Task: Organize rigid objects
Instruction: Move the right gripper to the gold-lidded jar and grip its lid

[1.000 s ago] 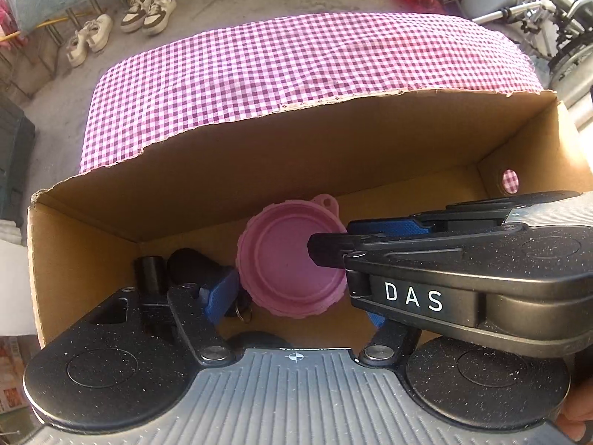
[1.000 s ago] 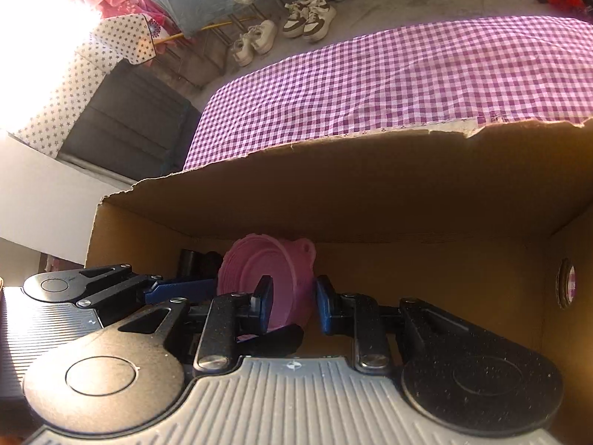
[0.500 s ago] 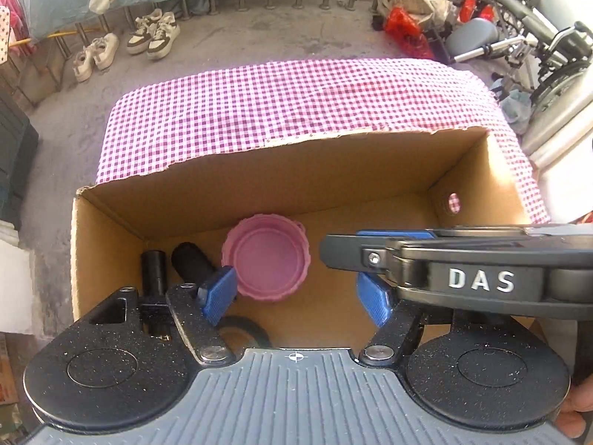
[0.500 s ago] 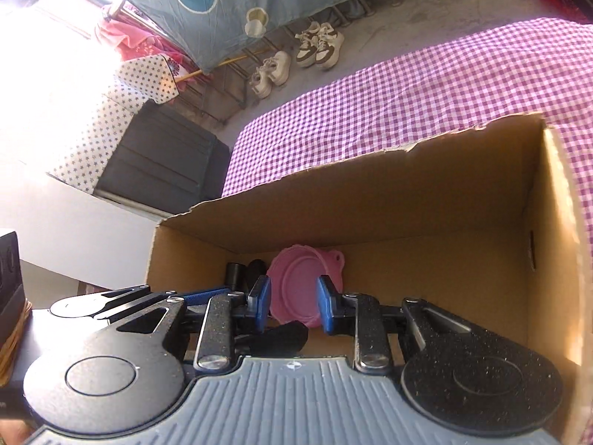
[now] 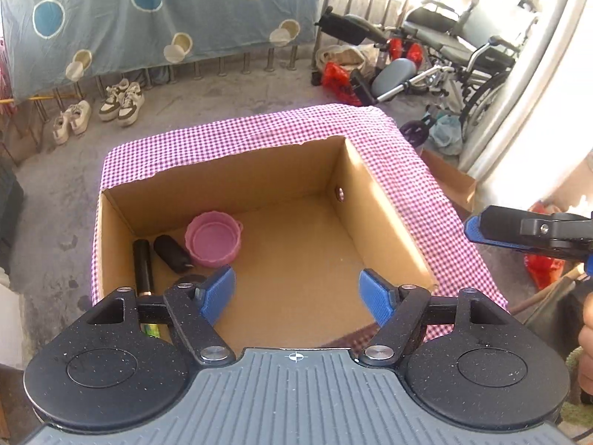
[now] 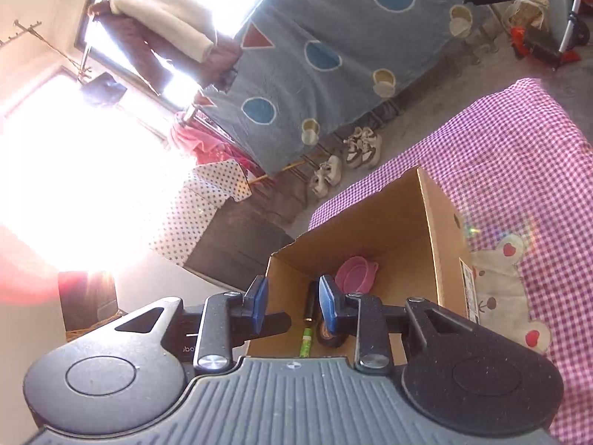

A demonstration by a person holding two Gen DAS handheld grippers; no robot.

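An open cardboard box [image 5: 385, 215] stands on a purple checked tablecloth [image 5: 237, 133]. In its far left corner lie a pink ribbed bowl [image 5: 214, 239], a black cylinder [image 5: 172, 254] and a black tube [image 5: 142, 265]. My left gripper [image 5: 296, 296] hovers above the box's near edge. Its jaws are opening and hold nothing. My right gripper [image 6: 292, 304] is off to the box's right, one fingertip [image 5: 481, 228] showing in the left wrist view. Its jaws are opening, with nothing between them. In the right wrist view the box [image 6: 437, 222] holds the bowl [image 6: 355, 269], the tube [image 6: 309, 306], a green stick [image 6: 305, 341] and a black roll [image 6: 330, 335].
A bear-print cloth [image 6: 500, 289] lies on the table right of the box. Shoes [image 5: 122, 102] stand on the concrete floor under a hanging blue sheet [image 5: 148, 15]. Wheelchairs [image 5: 463, 48] are at the back right. A hand [image 5: 585, 352] shows at the right edge.
Both grippers have lifted up and back out of the box. The right gripper swung away to the right and its jaws widened. The pink bowl stays in the box.
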